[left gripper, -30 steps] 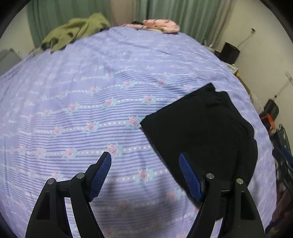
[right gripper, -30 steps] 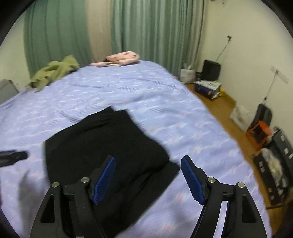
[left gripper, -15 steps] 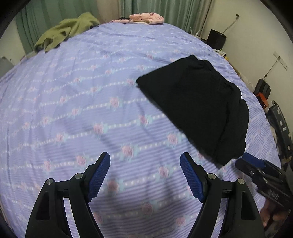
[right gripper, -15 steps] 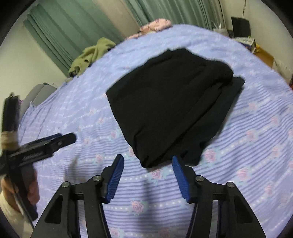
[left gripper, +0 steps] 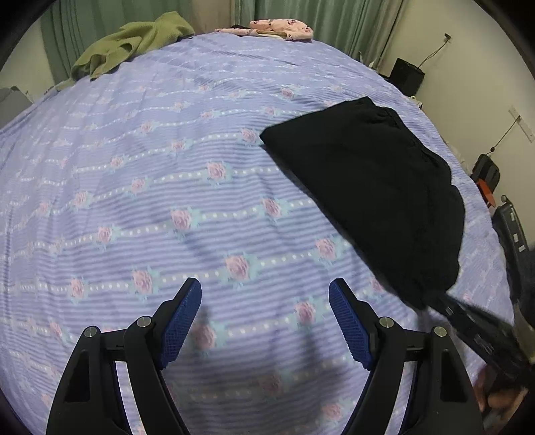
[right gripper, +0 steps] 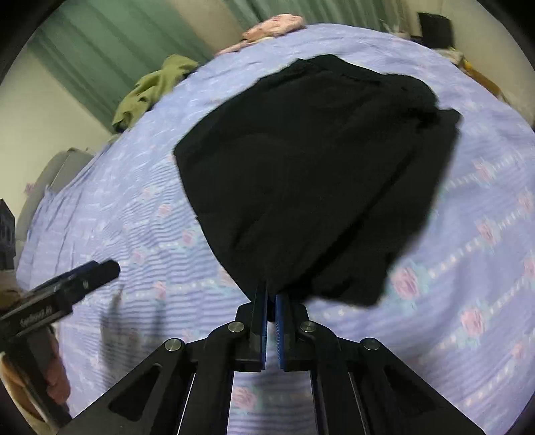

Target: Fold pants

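Black folded pants [right gripper: 314, 174] lie flat on the purple flowered bedsheet [right gripper: 468, 234]. My right gripper [right gripper: 271, 294] has its blue pads together on the near edge of the pants, and the fabric bunches toward the fingertips. In the left wrist view the same pants [left gripper: 374, 194] lie at the right, with the right gripper [left gripper: 434, 301] at their near corner. My left gripper [left gripper: 265, 301] hovers open over bare sheet to the left of the pants, nothing between its fingers. It also shows at the left of the right wrist view, the left gripper [right gripper: 103, 269] held in a hand.
A green garment [left gripper: 133, 43] and a pink garment [left gripper: 281, 28] lie at the far end of the bed, before green curtains. The bed's right edge drops to a floor with a black box [left gripper: 408, 75] and bags [left gripper: 486, 174].
The right gripper came down to the near edge of the pants and its jaws closed there. The left gripper drifted left, off the pants, and stayed open.
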Demonstrator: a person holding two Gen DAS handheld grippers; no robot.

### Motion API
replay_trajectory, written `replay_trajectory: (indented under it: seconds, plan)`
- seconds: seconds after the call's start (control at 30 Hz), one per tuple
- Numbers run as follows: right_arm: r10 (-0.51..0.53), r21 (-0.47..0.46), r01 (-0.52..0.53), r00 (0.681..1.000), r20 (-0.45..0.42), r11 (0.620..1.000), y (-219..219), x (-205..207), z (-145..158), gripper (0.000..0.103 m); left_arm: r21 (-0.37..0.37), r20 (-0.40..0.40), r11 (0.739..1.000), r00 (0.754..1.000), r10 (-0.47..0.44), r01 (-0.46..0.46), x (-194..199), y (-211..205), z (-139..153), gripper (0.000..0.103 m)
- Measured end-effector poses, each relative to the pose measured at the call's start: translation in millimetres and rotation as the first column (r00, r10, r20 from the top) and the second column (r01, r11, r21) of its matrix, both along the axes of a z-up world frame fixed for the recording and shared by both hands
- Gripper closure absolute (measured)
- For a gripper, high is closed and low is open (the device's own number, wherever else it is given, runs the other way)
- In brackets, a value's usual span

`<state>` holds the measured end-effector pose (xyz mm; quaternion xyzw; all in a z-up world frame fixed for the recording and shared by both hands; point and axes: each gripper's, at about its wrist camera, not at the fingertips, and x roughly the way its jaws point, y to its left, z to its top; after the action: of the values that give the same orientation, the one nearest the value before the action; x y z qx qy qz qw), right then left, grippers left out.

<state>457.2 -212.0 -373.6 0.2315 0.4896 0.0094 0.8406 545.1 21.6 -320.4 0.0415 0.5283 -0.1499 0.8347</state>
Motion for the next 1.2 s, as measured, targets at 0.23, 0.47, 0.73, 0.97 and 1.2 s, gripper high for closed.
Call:
replay_trajectory:
  seconds: [0.23, 0.47, 0.73, 0.97, 1.2]
  plan:
    - [-0.098, 0.021, 0.1, 0.993, -0.07, 0.995, -12.5, -31.2, -7.7, 0.101, -0.005, 0.026, 1.0, 0.999, 0.024, -0.024, 45.6, -0.3, -9.6, 0.025]
    - [-0.258, 0.164, 0.258, 0.966, -0.021, 0.952, -11.1, -45.3, 2.0, 0.043, -0.123, 0.036, 0.991, 0.998, -0.055, 0.059, 77.7, -17.6, -14.2, 0.025]
    - [-0.392, 0.256, 0.389, 0.919, -0.042, 0.885, -4.3, -30.6, -29.1, 0.037, -0.275, -0.051, 0.961, 0.998, -0.034, 0.018, 111.2, -23.4, -29.8, 0.024]
    - [-0.457, 0.279, 0.434, 0.889, 0.022, 0.857, -2.0, -19.2, -34.3, 0.031, -0.336, -0.089, 0.941, 0.994, -0.069, 0.035, 120.1, -26.0, -42.3, 0.023]
    - [-0.496, 0.264, 0.467, 0.866, 0.056, 0.844, -0.4, -10.0, -38.2, 0.025, -0.365, -0.105, 0.93, 0.992, -0.075, 0.032, 147.5, -37.4, -57.3, 0.022]
